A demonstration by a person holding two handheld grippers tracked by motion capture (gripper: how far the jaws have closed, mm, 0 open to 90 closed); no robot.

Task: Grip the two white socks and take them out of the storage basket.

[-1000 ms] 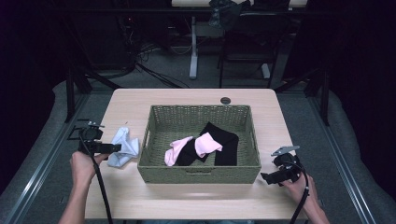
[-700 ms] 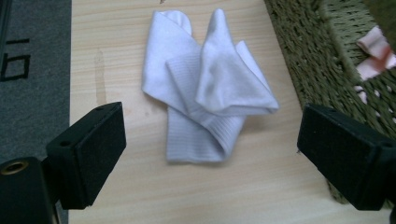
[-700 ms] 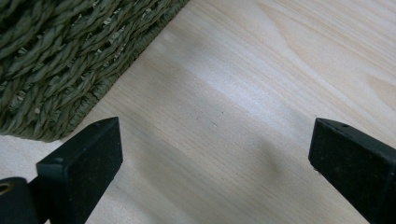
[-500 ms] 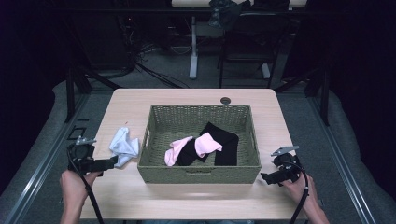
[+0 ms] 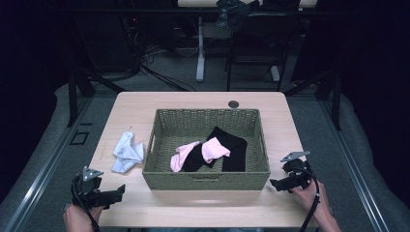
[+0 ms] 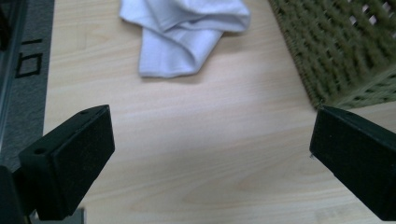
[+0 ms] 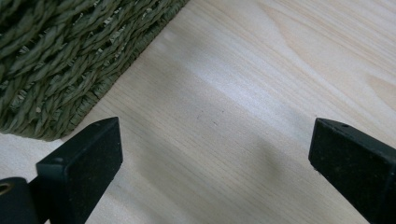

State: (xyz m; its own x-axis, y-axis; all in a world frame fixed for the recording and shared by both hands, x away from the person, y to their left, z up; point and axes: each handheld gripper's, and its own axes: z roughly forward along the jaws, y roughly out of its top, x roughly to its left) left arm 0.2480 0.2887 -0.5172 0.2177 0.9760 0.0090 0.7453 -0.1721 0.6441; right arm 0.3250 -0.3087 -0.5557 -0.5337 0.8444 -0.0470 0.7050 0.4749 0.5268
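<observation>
The black garment lies partly hidden under two pink socks.

A dim lab or recording studio: a pale wooden table stands alone on grey carpet, metal rails running past its left and right edges, with tangled cables and dark equipment stands beyond its far edge.

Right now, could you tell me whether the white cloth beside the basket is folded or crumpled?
Crumpled: the white cloth lies bunched in uneven folds on the light wooden table, outside the green woven basket.
</observation>
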